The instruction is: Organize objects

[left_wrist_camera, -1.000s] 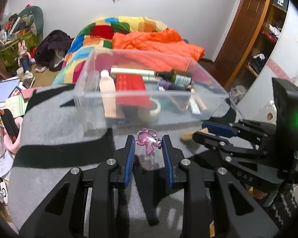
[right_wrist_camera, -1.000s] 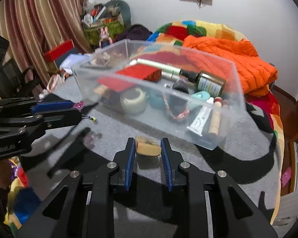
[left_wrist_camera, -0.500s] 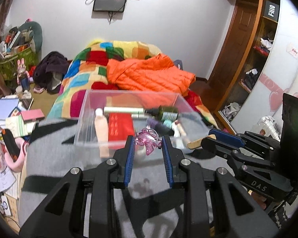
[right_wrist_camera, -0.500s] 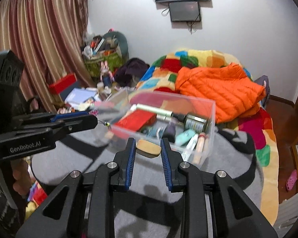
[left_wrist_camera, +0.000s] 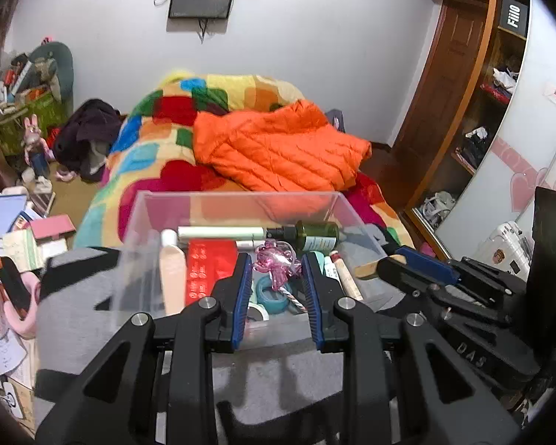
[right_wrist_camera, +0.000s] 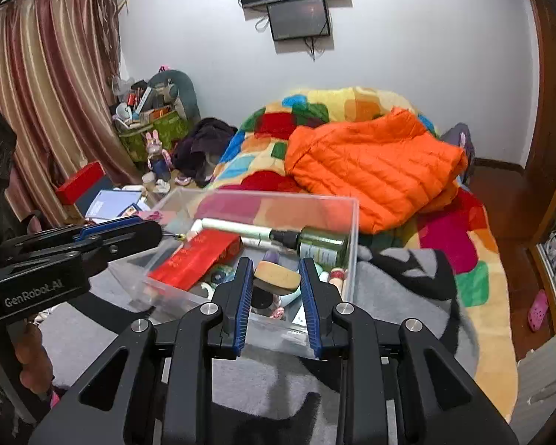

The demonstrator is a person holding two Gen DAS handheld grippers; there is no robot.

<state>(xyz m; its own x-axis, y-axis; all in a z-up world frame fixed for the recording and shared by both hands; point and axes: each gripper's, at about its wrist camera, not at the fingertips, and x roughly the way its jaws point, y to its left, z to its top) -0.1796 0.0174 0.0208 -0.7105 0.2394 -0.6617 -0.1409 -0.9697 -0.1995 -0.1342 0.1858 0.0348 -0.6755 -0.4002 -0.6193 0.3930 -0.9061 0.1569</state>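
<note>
Partly hidden, pink trinket [left_wrist_camera: 276, 262] pinched by left gripper [left_wrist_camera: 276, 285]; right gripper [right_wrist_camera: 276, 285] pinches tan sponge [right_wrist_camera: 277, 273]

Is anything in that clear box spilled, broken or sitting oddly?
Nothing looks spilled or broken. The clear box is just a jumble: the green bottle lies on its side, and the red packet leans tilted against other items. The left tool grips a pink trinket and the right tool a tan sponge.

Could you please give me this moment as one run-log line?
left gripper: shut on pink trinket | right gripper: shut on tan sponge | both over clear bin
</note>
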